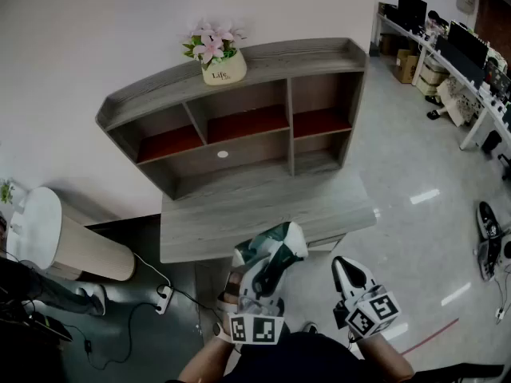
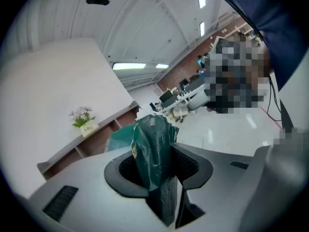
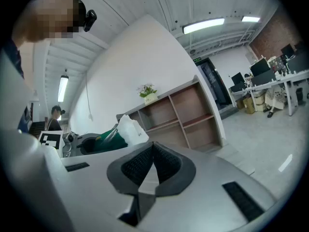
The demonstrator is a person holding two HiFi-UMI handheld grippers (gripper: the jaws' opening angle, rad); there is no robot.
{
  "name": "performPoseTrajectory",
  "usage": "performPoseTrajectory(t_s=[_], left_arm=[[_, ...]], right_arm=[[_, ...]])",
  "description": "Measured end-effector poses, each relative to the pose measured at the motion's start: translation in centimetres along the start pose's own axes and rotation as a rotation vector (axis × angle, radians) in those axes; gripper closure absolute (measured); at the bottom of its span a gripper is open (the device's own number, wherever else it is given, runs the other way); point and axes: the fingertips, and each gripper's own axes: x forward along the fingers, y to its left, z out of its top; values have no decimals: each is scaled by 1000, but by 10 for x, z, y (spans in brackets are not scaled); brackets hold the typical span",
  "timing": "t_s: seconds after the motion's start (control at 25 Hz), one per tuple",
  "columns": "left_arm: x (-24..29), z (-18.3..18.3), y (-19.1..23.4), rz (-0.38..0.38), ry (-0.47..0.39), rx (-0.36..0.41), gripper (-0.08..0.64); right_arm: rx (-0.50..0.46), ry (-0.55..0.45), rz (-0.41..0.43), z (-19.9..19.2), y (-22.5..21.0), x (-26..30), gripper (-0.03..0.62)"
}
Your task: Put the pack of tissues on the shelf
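The pack of tissues, wrapped in green and white plastic, is pinched between the jaws of my left gripper, just in front of the desk's near edge. In the left gripper view the green pack stands upright between the black pads, and my left gripper is shut on it. My right gripper hovers to the right of the pack, shut with nothing in it; its pads meet. The wooden shelf with its open compartments stands at the back of the desk.
A grey wooden desk carries the shelf. A flower pot sits on the shelf's top board. A white round-topped stand is at the left, and a power strip lies on the floor. Office desks line the far right.
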Motion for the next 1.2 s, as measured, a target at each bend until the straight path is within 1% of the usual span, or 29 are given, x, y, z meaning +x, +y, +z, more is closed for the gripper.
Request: performPoseTrajectory(t_s=[0.12,0.2,0.28,0.4,0.56,0.64,0.88,1.2], left_arm=[[-24,16,-33,-20,37,50,410],[-40,24,-45,-26,52,57,408],[-52,29,-50,-22,58,62,410],[-60,36,-52,-23,43,88,410],[-67,37,-58,-55,29,97,409],[-69,34,-56,-55,27,110,408],[-69,24,-43,-22,44,139,408],[-61,43,-37,68,47,227,408]], right_arm=[[20,7,16,-6,0,-32,581],[20,12,29,-7,7,-47,581],[17,10,44,-6,17,-57,581],[0,-5,51,-3,27,-64,581],[18,-10,20,-8,33,-68,581],[26,-15,7,-9,35,-67,581],[13,-24,-13,-5,38,-68,581],[18,-30,2,-3,22,-81,581]])
